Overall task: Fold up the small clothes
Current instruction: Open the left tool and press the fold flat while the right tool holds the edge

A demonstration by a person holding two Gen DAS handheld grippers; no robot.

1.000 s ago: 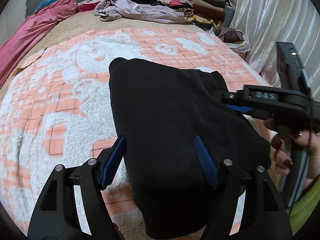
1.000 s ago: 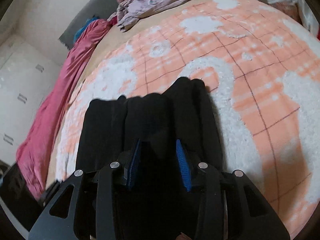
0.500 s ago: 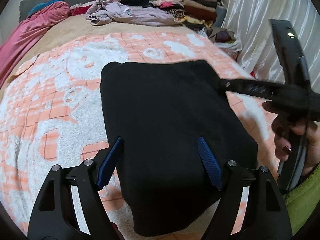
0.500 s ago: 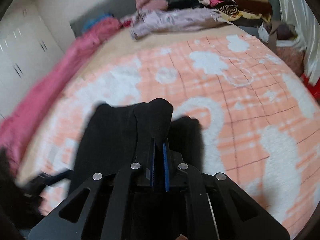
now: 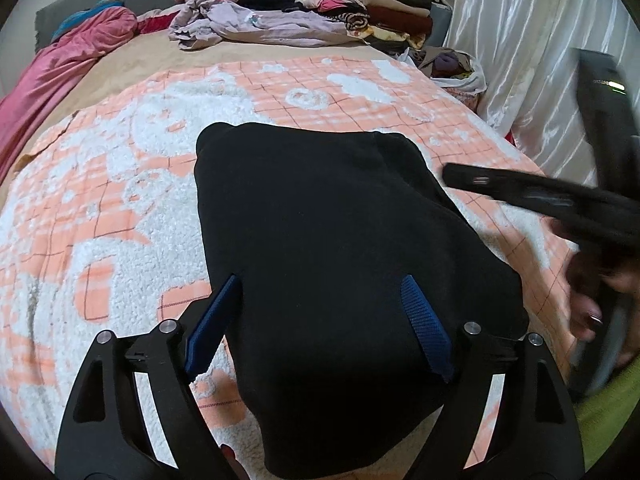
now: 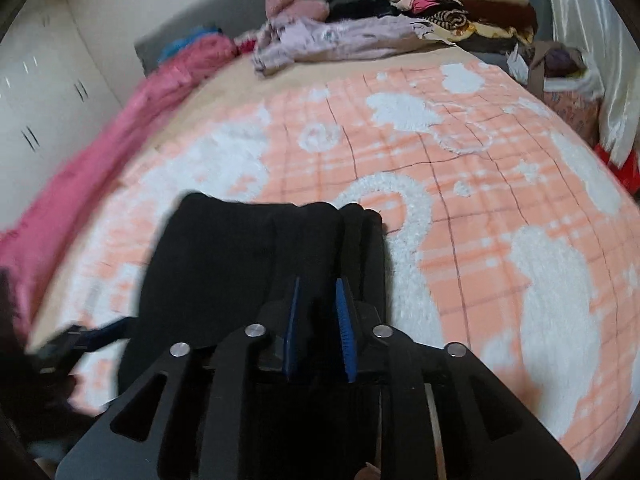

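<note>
A black garment lies folded on the orange and white blanket; it also shows in the right wrist view. My left gripper is open, its blue pads on either side of the garment's near part. My right gripper hovers over the garment's right edge with its blue pads a little apart and nothing between them. The right gripper shows blurred at the right of the left wrist view.
A stack of folded clothes and a loose lilac garment lie at the far end of the bed. A pink quilt lies along the left. White curtains hang at the right. A bag sits beside the bed.
My right gripper had shut on the garment's right edge, then opened a little and drew back to the right. The garment now lies flatter. My left gripper stays open.
</note>
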